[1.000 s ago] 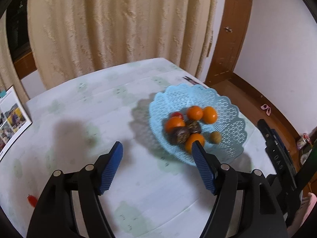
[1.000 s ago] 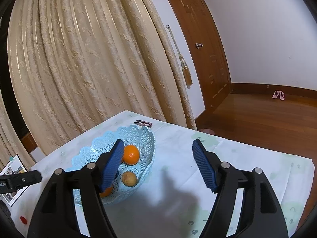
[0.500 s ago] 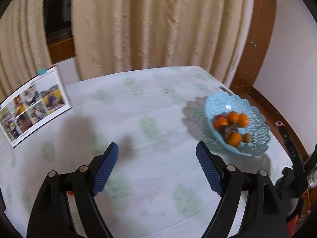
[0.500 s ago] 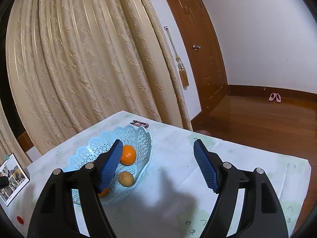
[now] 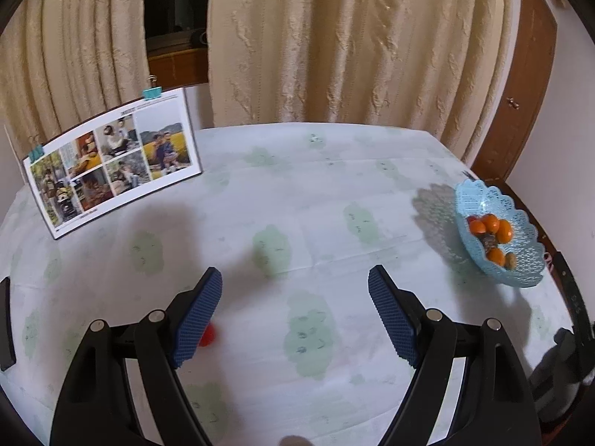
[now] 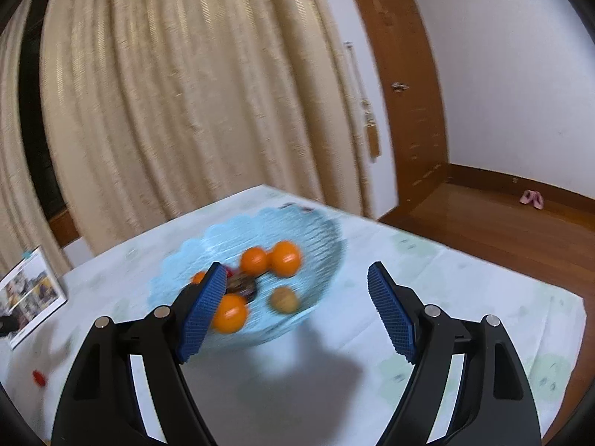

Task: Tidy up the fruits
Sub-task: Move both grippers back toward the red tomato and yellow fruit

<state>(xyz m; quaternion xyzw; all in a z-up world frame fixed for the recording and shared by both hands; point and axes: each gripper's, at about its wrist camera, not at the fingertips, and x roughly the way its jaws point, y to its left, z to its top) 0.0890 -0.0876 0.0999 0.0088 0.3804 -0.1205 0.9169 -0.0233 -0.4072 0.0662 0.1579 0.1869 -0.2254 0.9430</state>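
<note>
A light blue lattice basket (image 5: pixel 528 271) stands at the table's right edge and holds several oranges (image 5: pixel 478 226) with darker fruits. My left gripper (image 5: pixel 295 274) hangs open over the middle of the tablecloth, far left of the basket. A small red fruit (image 5: pixel 208 334) lies on the cloth, half hidden behind the left pad, with nothing between the pads. The right wrist view is blurred. There my right gripper (image 6: pixel 297 278) points at the basket (image 6: pixel 323 238), jaws opening and nothing between them. Oranges (image 6: pixel 284 258) and a brown fruit (image 6: pixel 284 299) lie inside. The red fruit (image 6: pixel 39 377) shows far left.
A photo board (image 5: pixel 111 163) with clips leans at the table's back left. A dark object (image 5: pixel 5 323) sits at the left edge. Cream curtains hang behind the table. A brown door (image 6: pixel 409 93) and wooden floor with pink slippers (image 6: pixel 531 199) lie to the right.
The left gripper swung left, away from the basket; the photo board came into view and the red fruit now sits by its left pad. The right gripper moved closer to the basket and spread wider.
</note>
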